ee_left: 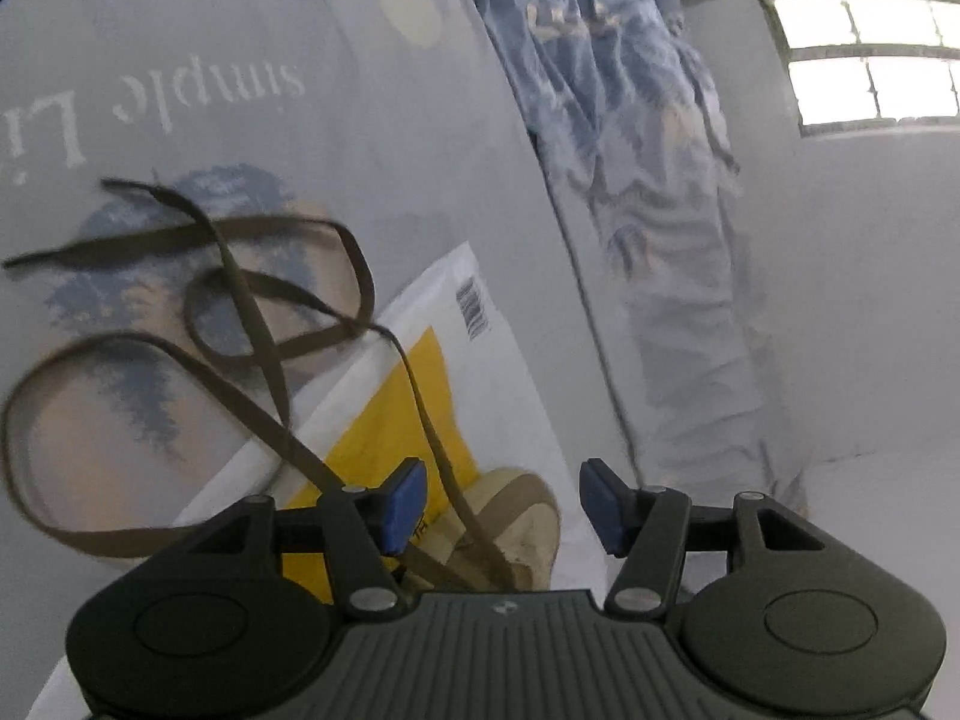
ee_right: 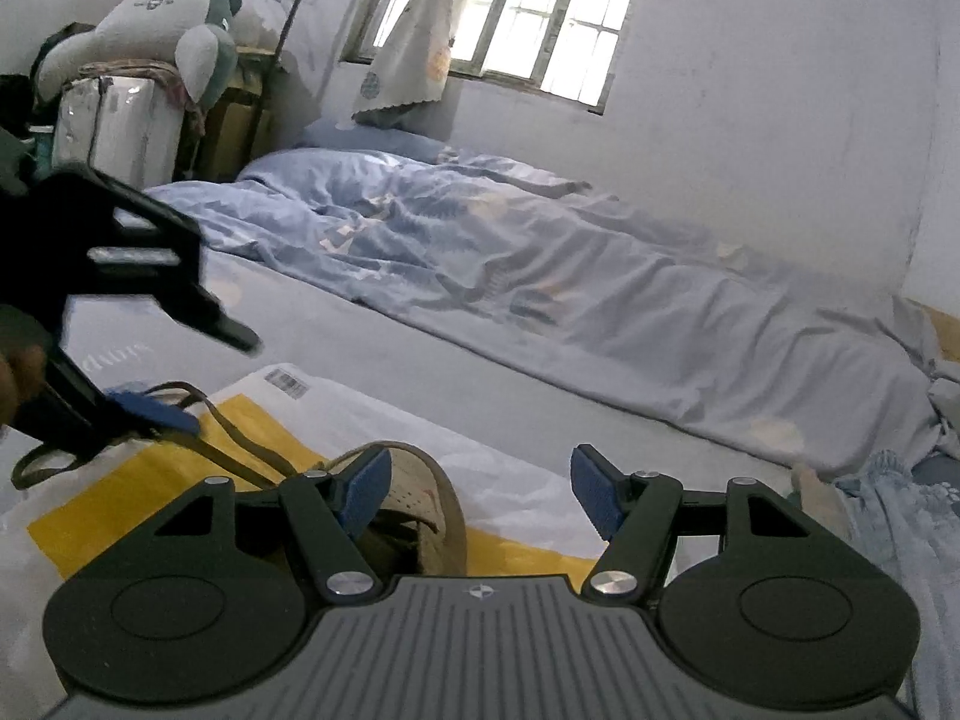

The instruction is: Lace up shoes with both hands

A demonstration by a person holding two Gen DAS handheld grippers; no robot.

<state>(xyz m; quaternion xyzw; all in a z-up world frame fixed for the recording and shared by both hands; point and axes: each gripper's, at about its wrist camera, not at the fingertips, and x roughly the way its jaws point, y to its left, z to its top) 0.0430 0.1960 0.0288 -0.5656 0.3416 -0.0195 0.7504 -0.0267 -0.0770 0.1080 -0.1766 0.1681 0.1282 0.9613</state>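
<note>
Meanwhile, on a grey printed bedsheet (ee_left: 372, 138), a tan shoe (ee_left: 516, 528) sits on a white-and-yellow plastic bag (ee_left: 480, 348) near the sheet's near edge, with its brown lace (ee_left: 252, 324) trailing off the bag's left edge in loose loops across the sheet. I hold the left gripper (ee_left: 503, 510) just above the shoe, jaws spread, with a strand of lace running up past the inner face of its left pad; the motion blur leaves me unable to say whether it touches the pad. The right gripper (ee_right: 480, 495) hovers over the shoe's opening, jaws likewise spread and holding nothing; in its view the left gripper (ee_right: 159, 414) shows at the left, over the lace. How many eyelets are threaded is hidden beneath the grippers, so I cannot judge how far the lacing stands. To work well from here, I judge the lace wants pinching close to its tip rather than mid-strand, since the flat, limp ribbon will twist and sag. One gripper should steady the shoe, because the slippery bag beneath may let it slide. A rumpled blue duvet (ee_right: 480, 252) lies beyond, well apart.
</note>
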